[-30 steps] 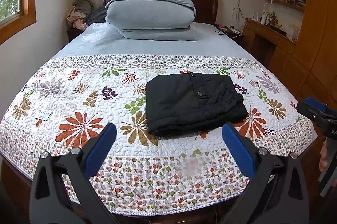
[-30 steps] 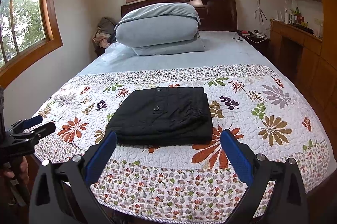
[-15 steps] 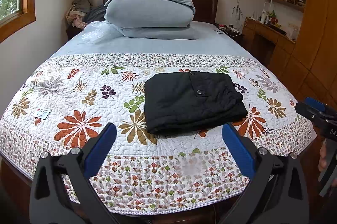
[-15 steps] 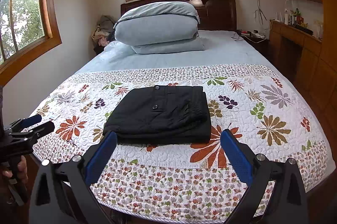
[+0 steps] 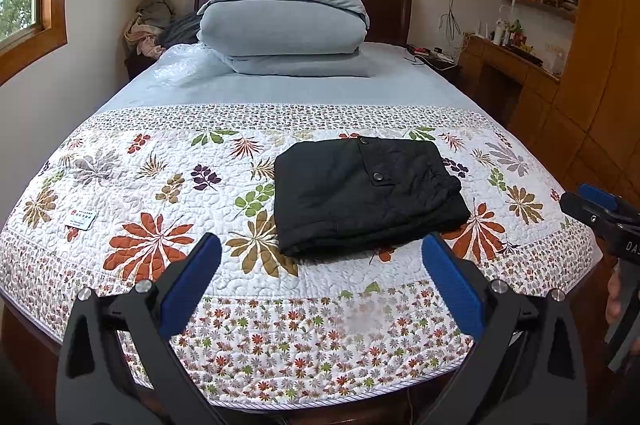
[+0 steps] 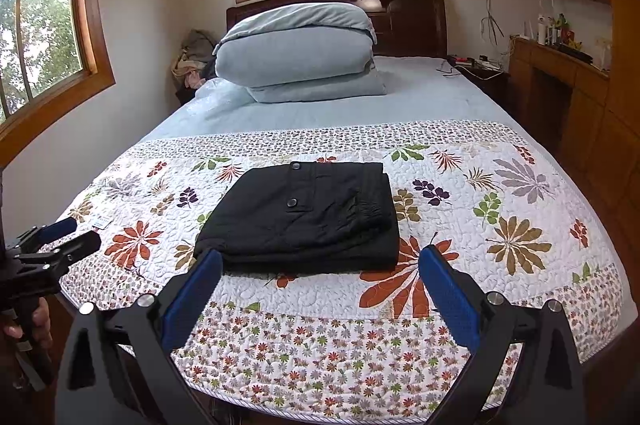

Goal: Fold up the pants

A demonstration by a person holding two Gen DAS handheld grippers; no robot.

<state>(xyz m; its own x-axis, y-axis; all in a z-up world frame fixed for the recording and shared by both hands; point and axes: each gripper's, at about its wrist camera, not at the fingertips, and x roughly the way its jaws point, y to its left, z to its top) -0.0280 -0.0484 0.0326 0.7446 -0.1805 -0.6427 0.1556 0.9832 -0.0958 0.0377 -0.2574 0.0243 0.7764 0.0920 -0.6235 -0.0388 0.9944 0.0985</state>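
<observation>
Black pants point(image 5: 364, 189) point(image 6: 304, 217) lie folded into a compact rectangle on the floral quilt point(image 5: 160, 193) point(image 6: 500, 209), with two buttons facing up. My left gripper point(image 5: 320, 277) hangs open near the foot of the bed, short of the pants, nothing between its blue pads. My right gripper point(image 6: 320, 285) is also open and empty, just in front of the pants' near edge. Each gripper shows at the edge of the other's view: the right gripper point(image 5: 600, 213) at the far right, the left gripper point(image 6: 60, 241) at the far left, held by a hand.
A folded grey duvet on a pillow point(image 5: 284, 25) sits at the head of the bed. A small card point(image 5: 81, 217) lies on the quilt's left side. A wooden desk and shelves point(image 5: 528, 57) run along the right wall. Clothes point(image 5: 148, 25) are piled at the back left.
Both grippers have drawn back slightly from the bed; the pants appear a little further off. The pants have not moved and both grippers stay open.
</observation>
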